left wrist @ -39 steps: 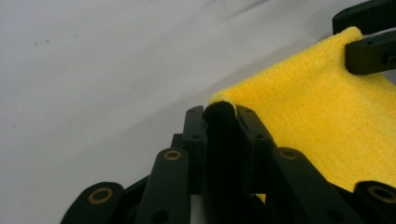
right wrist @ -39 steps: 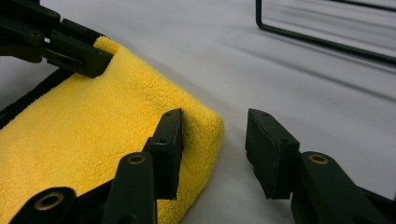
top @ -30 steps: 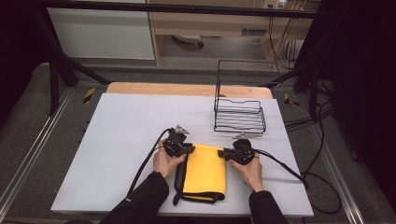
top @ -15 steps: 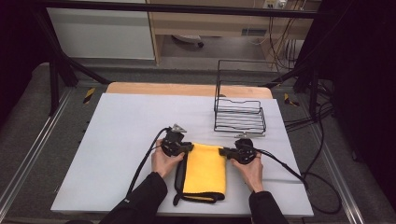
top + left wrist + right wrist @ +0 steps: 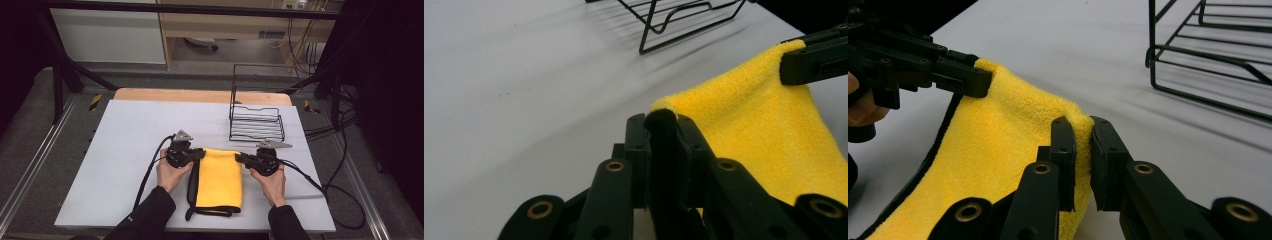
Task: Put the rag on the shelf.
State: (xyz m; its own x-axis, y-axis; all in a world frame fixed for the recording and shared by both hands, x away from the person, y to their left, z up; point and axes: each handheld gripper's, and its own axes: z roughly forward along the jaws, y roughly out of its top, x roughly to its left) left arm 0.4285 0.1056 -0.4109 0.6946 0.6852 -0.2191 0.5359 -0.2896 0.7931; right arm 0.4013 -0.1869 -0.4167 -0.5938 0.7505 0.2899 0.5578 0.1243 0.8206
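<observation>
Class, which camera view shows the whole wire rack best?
The high view: the wire rack stands complete, upright back and shelf, beyond the yellow cloth. The left gripper view catches just its bottom corner; the right gripper view just part of its base.

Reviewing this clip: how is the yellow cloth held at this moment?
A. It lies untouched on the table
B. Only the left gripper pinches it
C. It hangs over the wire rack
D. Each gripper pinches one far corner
D: the left gripper and the right gripper each have their fingers shut on a far corner of the yellow cloth, well short of the wire rack.
</observation>
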